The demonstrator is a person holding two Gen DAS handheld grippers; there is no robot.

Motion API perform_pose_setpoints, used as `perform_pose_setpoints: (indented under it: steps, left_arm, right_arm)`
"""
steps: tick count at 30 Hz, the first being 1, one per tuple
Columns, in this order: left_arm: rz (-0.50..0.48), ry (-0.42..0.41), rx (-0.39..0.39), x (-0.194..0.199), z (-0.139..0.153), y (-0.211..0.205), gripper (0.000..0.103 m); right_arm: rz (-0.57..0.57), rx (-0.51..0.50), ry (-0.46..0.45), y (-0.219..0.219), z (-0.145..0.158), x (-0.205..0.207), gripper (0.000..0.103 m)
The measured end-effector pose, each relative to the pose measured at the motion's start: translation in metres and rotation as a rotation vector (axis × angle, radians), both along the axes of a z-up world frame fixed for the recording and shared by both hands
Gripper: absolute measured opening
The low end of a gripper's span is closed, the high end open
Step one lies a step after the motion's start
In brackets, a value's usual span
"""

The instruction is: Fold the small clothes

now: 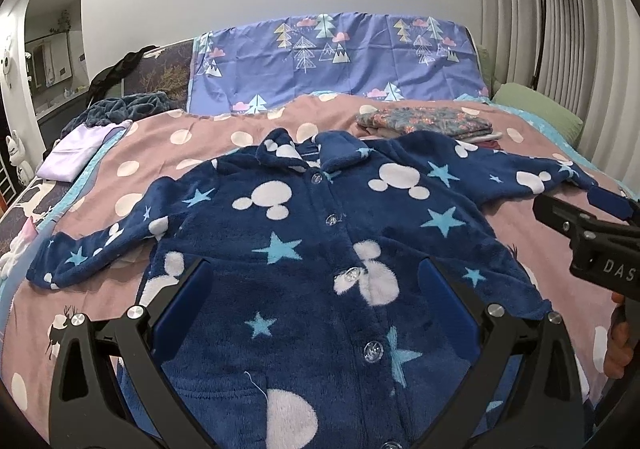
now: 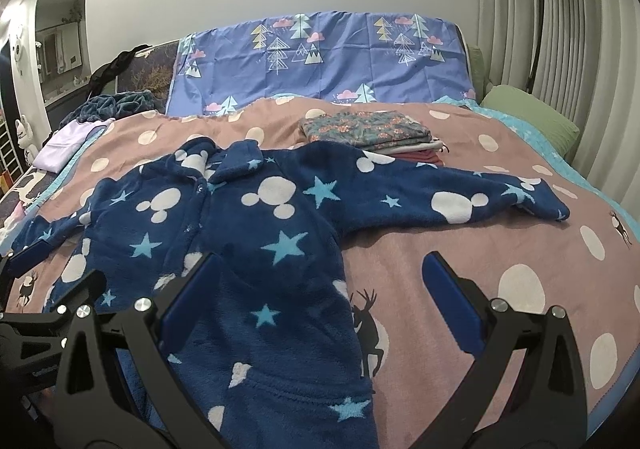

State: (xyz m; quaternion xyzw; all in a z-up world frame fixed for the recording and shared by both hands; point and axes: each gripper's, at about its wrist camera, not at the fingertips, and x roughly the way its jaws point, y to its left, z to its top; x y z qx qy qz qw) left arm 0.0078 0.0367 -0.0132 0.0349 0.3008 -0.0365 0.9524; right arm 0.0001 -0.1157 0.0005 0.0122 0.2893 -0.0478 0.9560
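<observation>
The fleece top's hem ran off the bottom edge, and the folded pile's lower garments were mostly hidden.

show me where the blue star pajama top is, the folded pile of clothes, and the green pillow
Blue star pajama top (image 1: 304, 249): left wrist view, on its buttoned chest.
Folded pile of clothes (image 2: 364, 129): right wrist view, on the floral top piece.
Green pillow (image 2: 532, 115): right wrist view, on its upper face.

I am looking into a home bedroom. A wide bed fills my view, spread with a pink polka-dot blanket; a purple pillowcase printed with trees leans at its head. A black floor lamp stands by pleated pale curtains, and an arched doorway opens on the left.
</observation>
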Motion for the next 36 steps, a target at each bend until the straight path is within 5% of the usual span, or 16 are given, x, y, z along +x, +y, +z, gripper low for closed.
perform_pose_setpoints:
  steps: [17,36]
  left_arm:
    - [-0.049,0.044,-0.067,0.0018,-0.0035,0.0029,0.102]
    - [-0.038,0.066,-0.028,0.0015,-0.0019,-0.0006,0.102]
  right_arm:
    - [-0.007,0.001,0.002,-0.0011,-0.0020,0.0010,0.101]
    - [0.002,-0.019,-0.037,0.0029,-0.0012,-0.0057,0.101]
